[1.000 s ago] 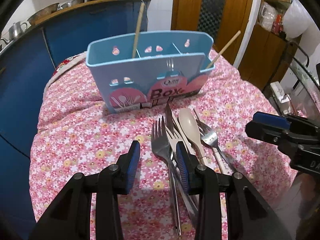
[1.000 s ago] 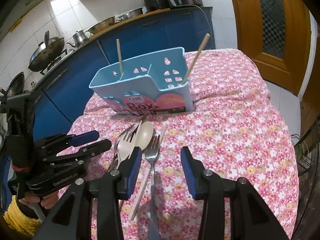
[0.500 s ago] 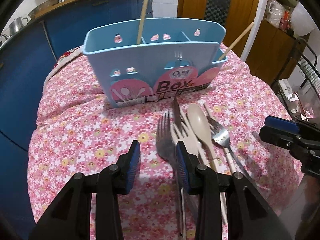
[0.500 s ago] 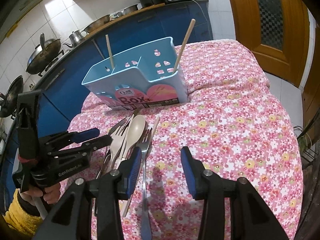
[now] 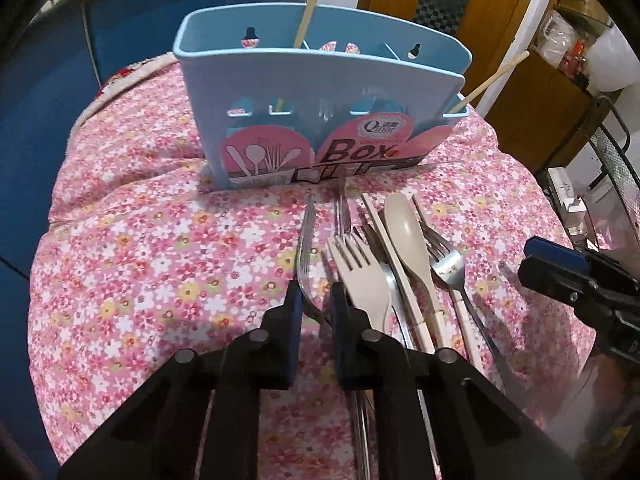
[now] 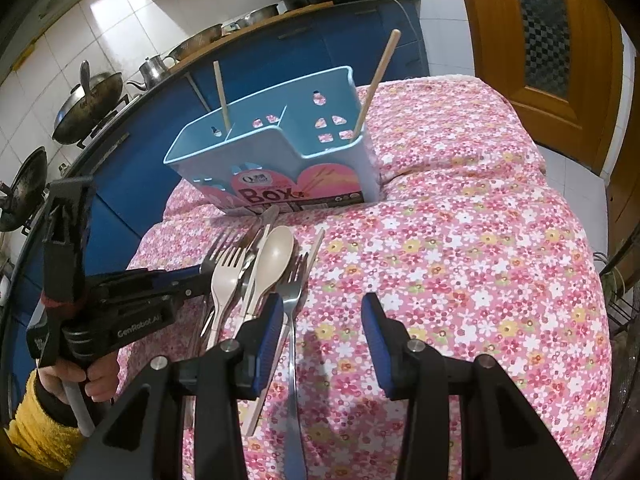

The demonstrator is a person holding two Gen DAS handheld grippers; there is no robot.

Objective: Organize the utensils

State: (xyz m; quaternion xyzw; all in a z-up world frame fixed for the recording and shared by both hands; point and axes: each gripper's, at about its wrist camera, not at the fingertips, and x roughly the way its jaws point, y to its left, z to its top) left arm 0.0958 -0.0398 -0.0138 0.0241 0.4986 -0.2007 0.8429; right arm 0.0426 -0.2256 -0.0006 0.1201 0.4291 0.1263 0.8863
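A light blue utensil box (image 5: 320,116) (image 6: 276,168) stands on the flowered tablecloth with two wooden chopsticks (image 5: 310,0) (image 6: 374,84) upright in it. In front of it lies a pile of utensils: a steel fork (image 5: 306,240), a beige plastic fork (image 5: 360,276) (image 6: 226,280), a beige spoon (image 5: 408,236) (image 6: 272,258), a loose chopstick (image 5: 394,264), a second steel fork (image 5: 448,272) (image 6: 294,292). My left gripper (image 5: 314,300) has closed on the steel fork's neck. My right gripper (image 6: 322,316) is open and empty, just right of the pile.
The table (image 6: 460,260) drops off at its right edge toward a wooden door (image 6: 540,32). A blue kitchen counter (image 6: 312,36) with pots runs behind. A wire rack (image 5: 612,160) stands at the right in the left wrist view.
My left gripper moved forward toward the box and its fingers closed from wide open onto the steel fork. My right gripper stayed open and shifted slightly.
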